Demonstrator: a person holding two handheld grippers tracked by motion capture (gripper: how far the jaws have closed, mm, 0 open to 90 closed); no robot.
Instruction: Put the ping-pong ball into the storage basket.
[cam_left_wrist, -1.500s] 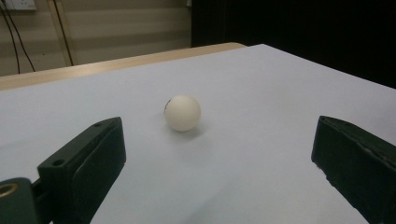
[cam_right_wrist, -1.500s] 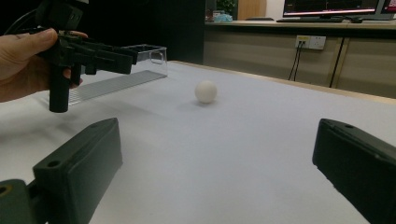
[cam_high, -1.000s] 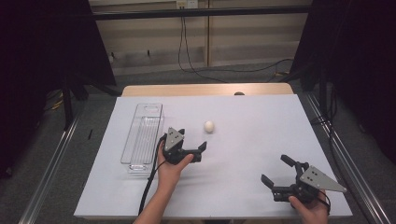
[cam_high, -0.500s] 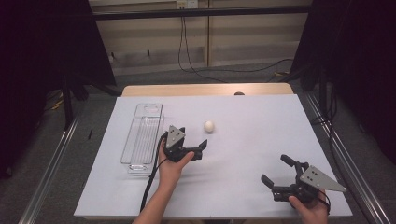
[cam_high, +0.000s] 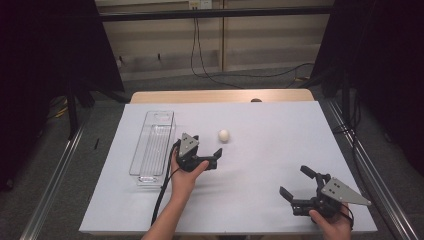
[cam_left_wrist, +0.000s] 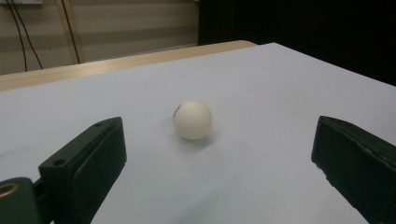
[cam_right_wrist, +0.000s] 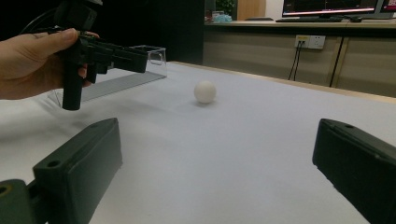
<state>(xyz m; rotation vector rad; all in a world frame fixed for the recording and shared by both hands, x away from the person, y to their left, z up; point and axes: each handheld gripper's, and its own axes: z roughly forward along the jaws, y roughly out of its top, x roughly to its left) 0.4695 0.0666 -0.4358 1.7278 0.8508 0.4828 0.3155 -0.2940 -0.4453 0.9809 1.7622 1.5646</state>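
Observation:
A small white ball (cam_high: 223, 135) lies on the white table (cam_high: 280, 135), left of its middle. My left gripper (cam_high: 209, 149) is held just short of the ball, open and empty, its jaws wide apart. In the left gripper view the ball (cam_left_wrist: 192, 120) sits a little beyond the two fingers (cam_left_wrist: 88, 163), centred between them and touching neither. My right gripper (cam_high: 295, 181) hovers open near the front right corner, empty. From the right gripper view the ball (cam_right_wrist: 204, 91) is far ahead, and the left gripper (cam_right_wrist: 102, 53) is held in a hand at the left.
A clear plastic tray (cam_high: 136, 155) lies lengthwise on the table's left side, just left of the left hand; its end (cam_right_wrist: 156, 53) shows behind the left gripper. A wooden edge (cam_high: 220, 95) runs along the back. Dark curtains flank the table.
The left gripper has crept slightly forward and right, toward the ball. The right gripper and the ball have stayed put.

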